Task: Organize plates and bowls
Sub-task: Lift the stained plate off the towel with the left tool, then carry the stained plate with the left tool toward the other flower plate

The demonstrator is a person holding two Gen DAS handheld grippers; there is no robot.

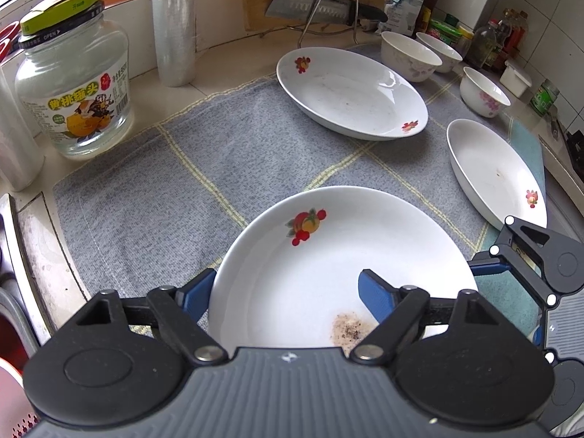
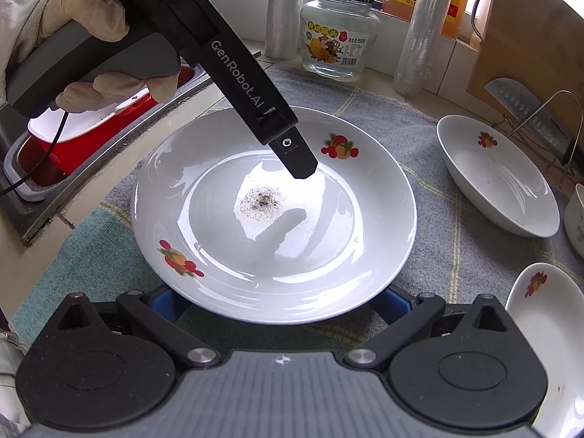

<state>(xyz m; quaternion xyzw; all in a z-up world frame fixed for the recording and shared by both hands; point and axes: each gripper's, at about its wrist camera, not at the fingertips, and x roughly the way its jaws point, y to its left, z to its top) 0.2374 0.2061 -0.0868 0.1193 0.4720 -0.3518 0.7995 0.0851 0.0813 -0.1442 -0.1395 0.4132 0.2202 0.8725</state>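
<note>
A white plate [image 1: 328, 255] with fruit prints and a brown crumb patch lies on the grey checked cloth [image 1: 182, 182]. My left gripper [image 1: 284, 292] is open astride its near rim. One blue finger [image 1: 193, 292] is outside the rim, the other hangs over the plate's inside, and neither pad presses on it. In the right wrist view the same plate [image 2: 226, 273] fills the middle, with the left gripper [image 2: 299, 168] above it in a gloved hand [image 2: 91, 18]. My right gripper [image 2: 281, 303] stands wide open at the plate's opposite rim, its fingertips hidden under the edge.
Two more fruit-print plates [image 1: 350, 95] [image 1: 496, 171] lie further back on the cloth, with three white bowls [image 1: 408, 54] behind them. A glass jar [image 1: 73, 84], a film roll [image 1: 175, 22], a knife [image 1: 314, 9] on a wire rack and bottles line the back. A sink [image 2: 33, 168] is at one side.
</note>
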